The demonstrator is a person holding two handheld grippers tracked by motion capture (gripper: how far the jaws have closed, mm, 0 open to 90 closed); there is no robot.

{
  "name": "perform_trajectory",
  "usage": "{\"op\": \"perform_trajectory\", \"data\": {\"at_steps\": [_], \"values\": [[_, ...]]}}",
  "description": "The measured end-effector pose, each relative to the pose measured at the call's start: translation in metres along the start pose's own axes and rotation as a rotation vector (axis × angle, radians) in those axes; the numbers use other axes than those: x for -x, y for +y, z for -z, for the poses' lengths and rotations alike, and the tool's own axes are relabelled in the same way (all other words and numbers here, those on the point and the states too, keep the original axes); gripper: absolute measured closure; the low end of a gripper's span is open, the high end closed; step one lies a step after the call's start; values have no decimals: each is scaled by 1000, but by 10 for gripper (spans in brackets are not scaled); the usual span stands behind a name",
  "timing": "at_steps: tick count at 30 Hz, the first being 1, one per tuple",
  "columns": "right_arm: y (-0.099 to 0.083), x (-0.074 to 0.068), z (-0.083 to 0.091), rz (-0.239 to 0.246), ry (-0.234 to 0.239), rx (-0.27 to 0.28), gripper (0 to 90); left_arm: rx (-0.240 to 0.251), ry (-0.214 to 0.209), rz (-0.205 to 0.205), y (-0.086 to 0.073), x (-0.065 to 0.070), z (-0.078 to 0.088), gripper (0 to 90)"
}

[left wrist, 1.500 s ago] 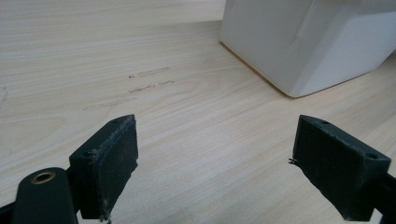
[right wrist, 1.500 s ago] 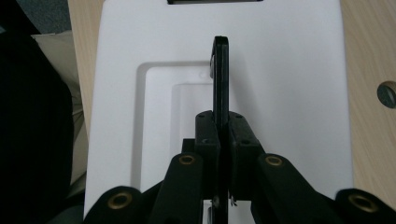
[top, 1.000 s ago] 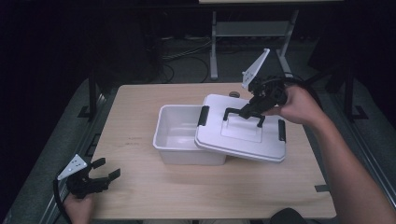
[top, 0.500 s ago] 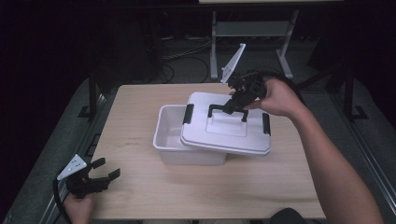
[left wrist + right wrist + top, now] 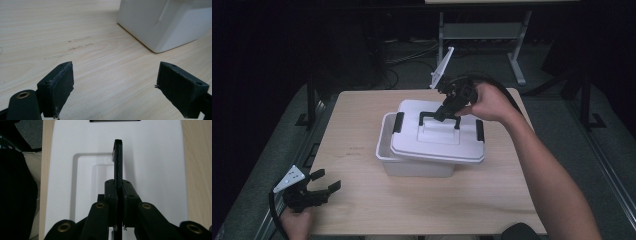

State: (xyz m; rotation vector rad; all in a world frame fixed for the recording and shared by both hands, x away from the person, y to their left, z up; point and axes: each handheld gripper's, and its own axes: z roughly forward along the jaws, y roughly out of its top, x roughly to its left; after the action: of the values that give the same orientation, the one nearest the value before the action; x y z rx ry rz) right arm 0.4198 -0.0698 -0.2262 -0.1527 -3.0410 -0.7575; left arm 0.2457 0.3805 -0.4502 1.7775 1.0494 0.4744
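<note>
Right gripper (image 5: 446, 111): I had its fingers clamped on the black handle (image 5: 118, 160) of the white plastic lid (image 5: 439, 140), arm stretched forward over the white plastic bin (image 5: 387, 160).
Left gripper (image 5: 314, 187): I kept it low at the light wooden table (image 5: 362, 125) edge, fingers apart.

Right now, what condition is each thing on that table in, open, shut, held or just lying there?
Lid: held up by its handle, offset over the box, not seated.
Handle: upright, pinched between the right gripper's jaws.
Box: open, its left part uncovered, standing on the table.
Right gripper: shut on the handle.
Left gripper: open, holding nothing, low over the table's near left corner.
</note>
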Motion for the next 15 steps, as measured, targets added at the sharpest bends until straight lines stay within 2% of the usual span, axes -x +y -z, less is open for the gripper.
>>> {"op": "perform_trajectory", "data": {"at_steps": [15], "values": [[30,11,-32,27,31,-25,845,0,-2,1,0,1,0,134]]}}
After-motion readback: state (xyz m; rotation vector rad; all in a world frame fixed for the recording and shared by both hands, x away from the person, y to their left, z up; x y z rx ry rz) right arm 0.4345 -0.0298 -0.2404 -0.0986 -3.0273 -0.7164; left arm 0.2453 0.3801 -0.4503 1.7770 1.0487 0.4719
